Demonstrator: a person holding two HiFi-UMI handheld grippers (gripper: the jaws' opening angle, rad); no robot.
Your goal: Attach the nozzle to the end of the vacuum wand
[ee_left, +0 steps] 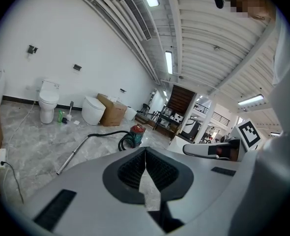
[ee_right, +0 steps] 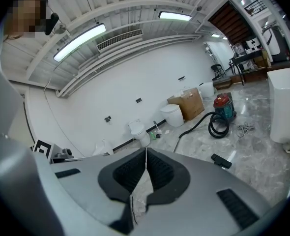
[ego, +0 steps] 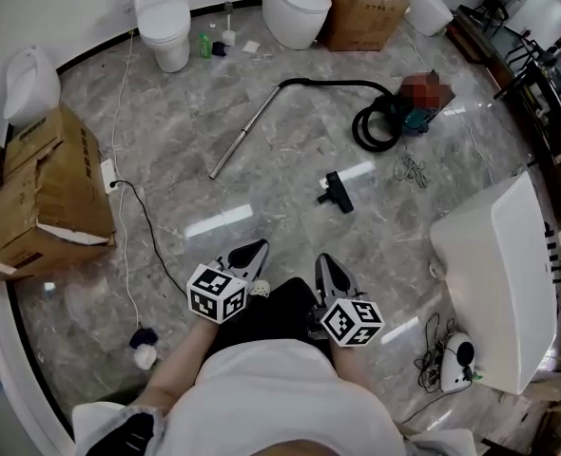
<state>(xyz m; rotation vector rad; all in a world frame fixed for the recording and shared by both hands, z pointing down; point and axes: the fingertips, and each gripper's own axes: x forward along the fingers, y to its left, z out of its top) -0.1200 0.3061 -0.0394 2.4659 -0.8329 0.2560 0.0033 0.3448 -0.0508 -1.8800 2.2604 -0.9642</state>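
A black floor nozzle (ego: 337,191) lies on the grey marble floor, apart from everything else; it shows small in the right gripper view (ee_right: 221,161). The metal vacuum wand (ego: 244,129) lies slanted farther off, its free end toward the lower left, joined by a black hose (ego: 376,112) to the red and teal vacuum (ego: 423,103). The wand also shows in the left gripper view (ee_left: 72,155). My left gripper (ego: 258,248) and right gripper (ego: 325,257) hang side by side near my body, both shut and empty, well short of the nozzle.
Cardboard boxes (ego: 43,193) stand at the left, with a power cord (ego: 138,245) trailing across the floor. Toilets (ego: 164,19) and another box (ego: 361,8) line the far wall. A white fixture (ego: 504,274) stands at the right, with a loose cable bundle (ego: 412,169) near the vacuum.
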